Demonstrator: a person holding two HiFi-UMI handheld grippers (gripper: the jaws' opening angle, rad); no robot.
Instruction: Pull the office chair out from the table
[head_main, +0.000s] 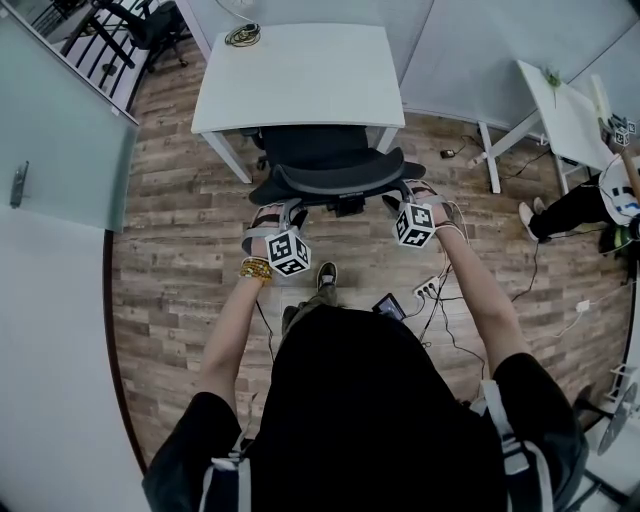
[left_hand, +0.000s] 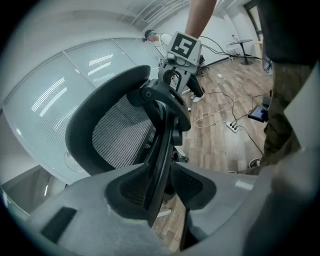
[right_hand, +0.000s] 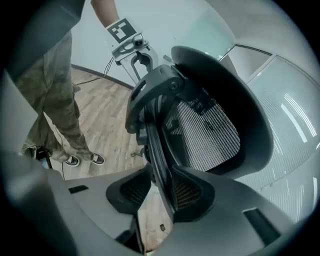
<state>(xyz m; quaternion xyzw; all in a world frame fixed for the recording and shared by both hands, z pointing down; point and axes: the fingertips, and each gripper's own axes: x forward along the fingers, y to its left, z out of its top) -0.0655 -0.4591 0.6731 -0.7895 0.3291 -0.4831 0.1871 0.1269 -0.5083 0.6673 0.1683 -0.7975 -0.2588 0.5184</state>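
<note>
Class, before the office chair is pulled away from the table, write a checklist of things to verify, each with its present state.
1. Left tongs straddle the backrest rim: ok.
2. Right tongs straddle the rim: ok.
3. Both tongs shut on the rim: not ok, jaws apart.
4. Chair tucked at the table: ok.
5. Floor behind free: not ok, power strip and cables lie there.
6. Casters free: cannot tell, hidden.
</note>
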